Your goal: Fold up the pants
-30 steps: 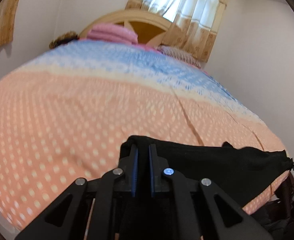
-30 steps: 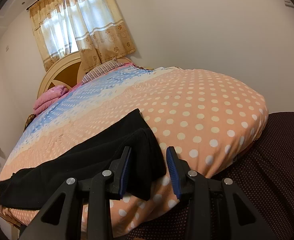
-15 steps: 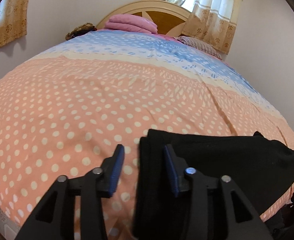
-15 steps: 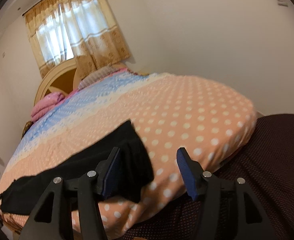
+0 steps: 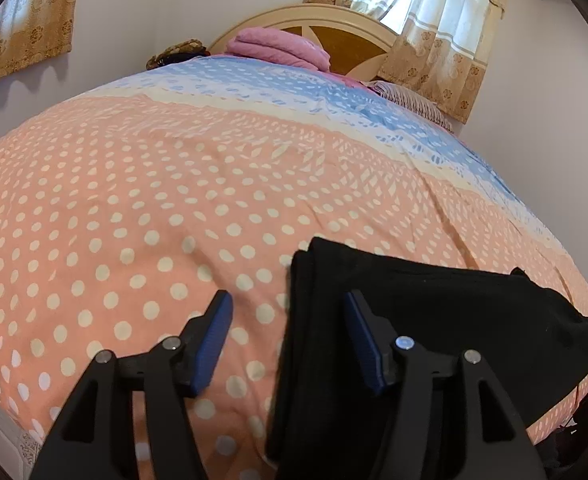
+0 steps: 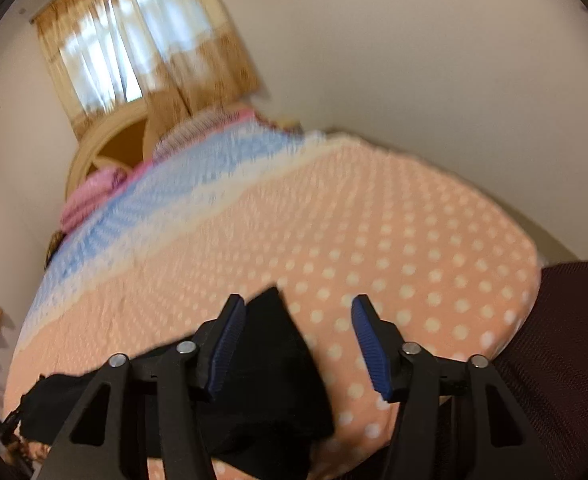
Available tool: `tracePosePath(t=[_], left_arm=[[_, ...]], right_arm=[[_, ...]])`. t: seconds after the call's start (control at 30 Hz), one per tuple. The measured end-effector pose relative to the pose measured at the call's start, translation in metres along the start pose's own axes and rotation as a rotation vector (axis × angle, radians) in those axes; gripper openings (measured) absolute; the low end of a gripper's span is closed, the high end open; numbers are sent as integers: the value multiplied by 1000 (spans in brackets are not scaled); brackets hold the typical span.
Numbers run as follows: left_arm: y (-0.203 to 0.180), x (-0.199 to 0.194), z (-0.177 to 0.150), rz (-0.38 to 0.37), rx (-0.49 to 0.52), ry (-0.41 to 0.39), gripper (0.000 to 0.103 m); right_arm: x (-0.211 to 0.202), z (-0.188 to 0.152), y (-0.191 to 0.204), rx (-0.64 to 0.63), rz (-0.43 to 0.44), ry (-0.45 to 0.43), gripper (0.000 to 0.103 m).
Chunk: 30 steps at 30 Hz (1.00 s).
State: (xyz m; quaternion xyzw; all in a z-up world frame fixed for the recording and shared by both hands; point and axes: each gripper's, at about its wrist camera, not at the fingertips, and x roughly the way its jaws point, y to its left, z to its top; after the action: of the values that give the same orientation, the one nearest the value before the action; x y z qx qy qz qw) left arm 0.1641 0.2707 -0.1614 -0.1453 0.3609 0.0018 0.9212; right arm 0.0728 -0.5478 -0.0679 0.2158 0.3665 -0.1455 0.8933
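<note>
Left wrist view – pants (image 5: 433,320) edge between opening left hand-held gripper (image 5: 288,306) jaws

Left tongs (image 5: 288,322) opening, straddling black pants (image 5: 413,320) edge on bedspread (image 5: 134,200).

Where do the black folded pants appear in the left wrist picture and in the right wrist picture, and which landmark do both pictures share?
Left wrist view: the black folded pants lie at the lower right, on the peach polka-dot bed cover.
Right wrist view: the pants lie at the lower left to centre, partly behind the tongs.
Shared landmark: the folded pink blanket by the cream arched headboard.
</note>
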Motion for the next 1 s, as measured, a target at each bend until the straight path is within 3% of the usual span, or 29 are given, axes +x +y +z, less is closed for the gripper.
tracePosePath(t=[0.1, 0.27, 0.3, 0.33, 0.43, 0.5, 0.67, 0.8, 0.87, 0.93, 1.0], left_arm=[[1, 0, -1, -5, -3, -5, 62], [-3, 1, -2, 7, 12, 0, 68], [-5, 2, -1, 9, 13, 1, 69], [-5, 2, -1, 10, 13, 1, 70], [-5, 3, -2, 8, 11, -7, 70], [-4, 4, -3, 2, 10, -14, 70], [-4, 4, -3, 1, 9, -17, 70], [-3, 4, -5, -1, 3, -29, 70], [-2, 3, -6, -4, -3, -38, 70], [-2, 1, -7, -10, -5, -44, 70], [-1, 0, -8, -17, -7, -43, 70]], right_arm=[[4, -14, -3, 28, 18, 89, 44], [5, -24, -8, 57, 83, 119, 37], [7, -23, -7, 55, 95, 127, 31], [8, -22, -3, 45, 98, 131, 17], [12, -13, 15, -10, 97, 132, 5], [5, -4, 25, -29, 102, 91, 5], [-46, 25, 50, -70, 162, -138, 4], [-72, 24, 52, -81, 192, -299, 3], [-71, 18, 40, -65, 160, -320, 0], [-53, 11, 21, -33, 134, -245, 0], [-35, -3, -2, -12, -3, -192, 1]])
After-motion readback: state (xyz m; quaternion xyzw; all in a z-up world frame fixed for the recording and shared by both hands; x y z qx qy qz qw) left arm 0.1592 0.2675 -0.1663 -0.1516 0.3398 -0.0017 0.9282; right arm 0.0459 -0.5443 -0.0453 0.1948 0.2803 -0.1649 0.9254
